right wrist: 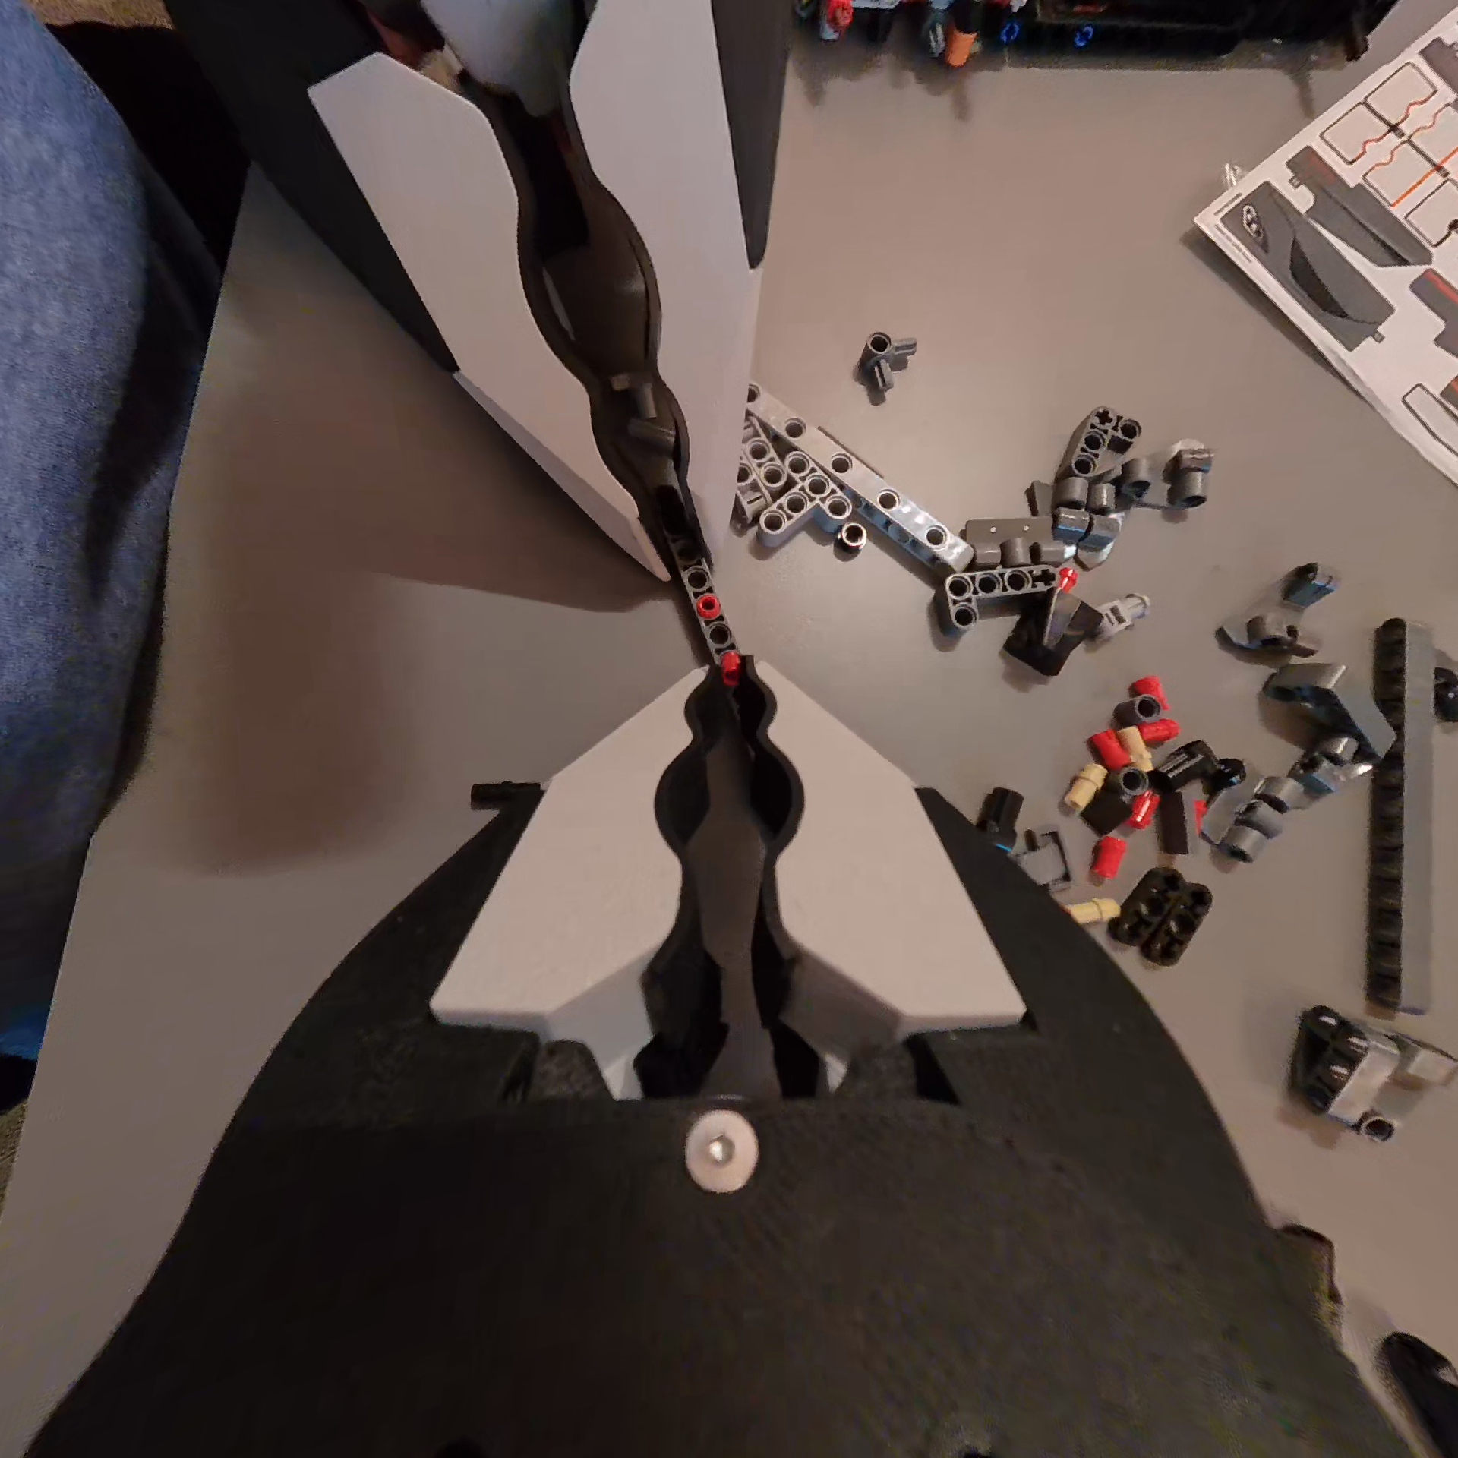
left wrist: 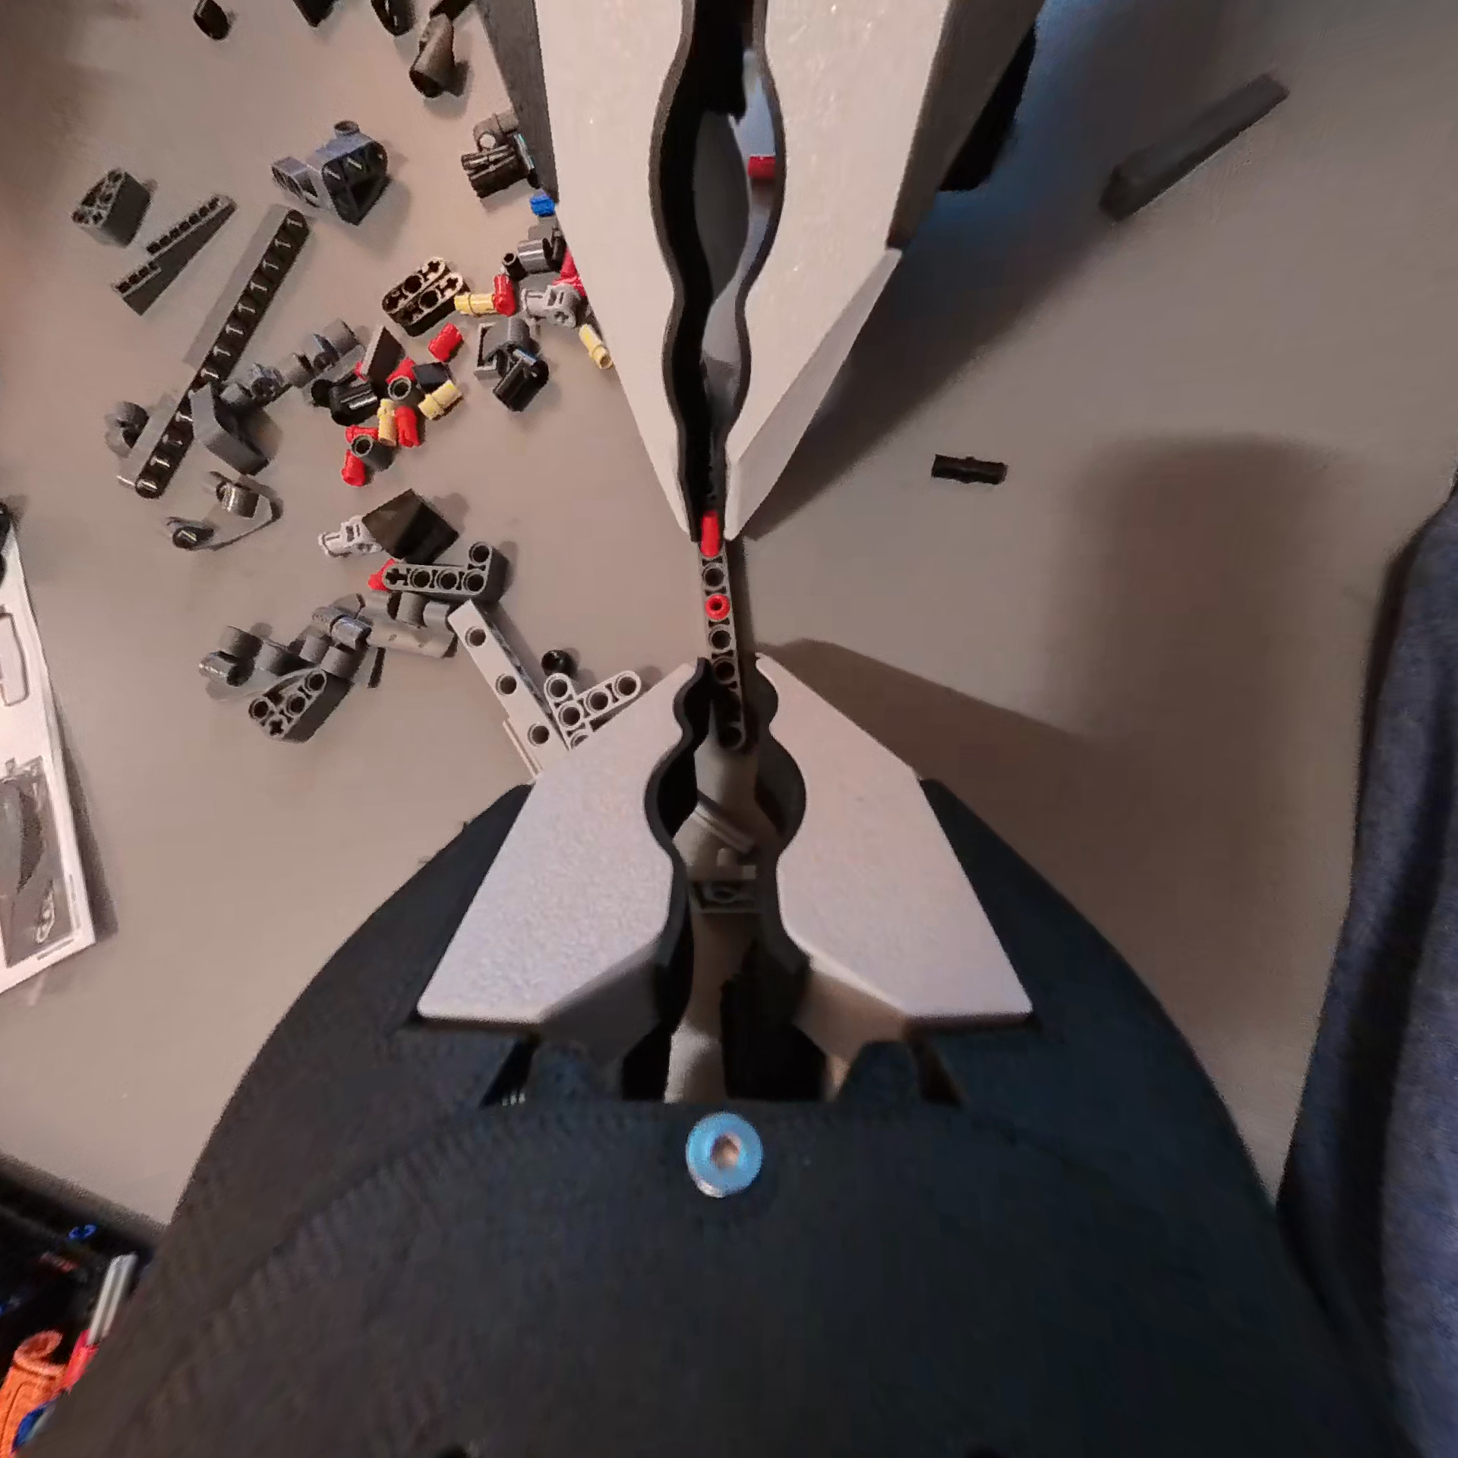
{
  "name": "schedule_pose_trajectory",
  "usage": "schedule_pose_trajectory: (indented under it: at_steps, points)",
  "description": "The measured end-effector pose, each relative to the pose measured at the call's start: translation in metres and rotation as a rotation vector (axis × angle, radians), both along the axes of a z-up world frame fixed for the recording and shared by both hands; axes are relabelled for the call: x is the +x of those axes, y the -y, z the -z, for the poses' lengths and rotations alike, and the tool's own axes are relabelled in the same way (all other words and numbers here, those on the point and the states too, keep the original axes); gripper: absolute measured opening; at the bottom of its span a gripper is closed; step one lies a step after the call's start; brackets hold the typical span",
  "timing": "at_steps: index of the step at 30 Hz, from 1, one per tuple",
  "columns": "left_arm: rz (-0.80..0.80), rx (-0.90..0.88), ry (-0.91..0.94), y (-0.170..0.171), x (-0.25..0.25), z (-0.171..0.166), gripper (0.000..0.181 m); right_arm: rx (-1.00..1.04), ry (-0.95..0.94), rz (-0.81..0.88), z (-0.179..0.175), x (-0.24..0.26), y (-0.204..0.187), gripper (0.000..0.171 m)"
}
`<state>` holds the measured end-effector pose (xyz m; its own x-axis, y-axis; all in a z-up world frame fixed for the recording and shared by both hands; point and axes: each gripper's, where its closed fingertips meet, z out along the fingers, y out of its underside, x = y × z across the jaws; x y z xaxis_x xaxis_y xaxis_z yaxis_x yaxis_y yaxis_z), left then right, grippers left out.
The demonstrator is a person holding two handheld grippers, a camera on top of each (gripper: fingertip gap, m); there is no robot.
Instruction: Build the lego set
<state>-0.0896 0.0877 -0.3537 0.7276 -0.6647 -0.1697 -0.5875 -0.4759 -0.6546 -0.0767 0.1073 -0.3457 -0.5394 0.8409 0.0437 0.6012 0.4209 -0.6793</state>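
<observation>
While your two grippers meet nose to nose above the grey table [left wrist: 1026, 331], the loose lego pieces [left wrist: 379, 379] lie scattered well off to the left in the left wrist view, with a long dark studded beam [left wrist: 221, 347] among them and the printed instruction sheet [left wrist: 31, 757] at the far left edge. Moving right, your left gripper [left wrist: 727, 671] has its jaws closed tight on one end of a thin dark grey holed beam [left wrist: 724, 631], which juts forward from the tips. A red pin [left wrist: 715, 605] sits in one of the beam's holes. At the beam's far end, your right gripper [left wrist: 710, 530] comes in from above, jaws pinched on a second red pin [left wrist: 709, 530] that touches the beam's end; whether it is seated in the hole you cannot tell. Further right, a small black pin [left wrist: 969, 469] lies alone on the table, and a dark bar [left wrist: 1191, 142] rests beyond it. At the right edge, blue fabric [left wrist: 1388, 868] borders the table.
</observation>
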Motion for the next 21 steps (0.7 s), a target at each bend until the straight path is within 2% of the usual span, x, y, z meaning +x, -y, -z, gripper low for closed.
schedule_pose_trajectory:
  at_steps: [5,13,21]
  points:
    - [0.002,-0.012,0.009,0.0002,-0.0002,0.0001,0.006,0.018,0.016,-0.013,-0.0005,-0.0008,0.0005,0.001]
    - [0.006,-0.017,0.009,0.0001,0.0,0.0002,0.006,0.156,0.122,-0.072,-0.0007,-0.0001,0.0011,0.001]
    - [0.014,-0.017,0.006,0.0002,-0.0003,0.0002,0.006,0.166,0.184,-0.099,-0.0008,-0.0005,0.0017,0.001]
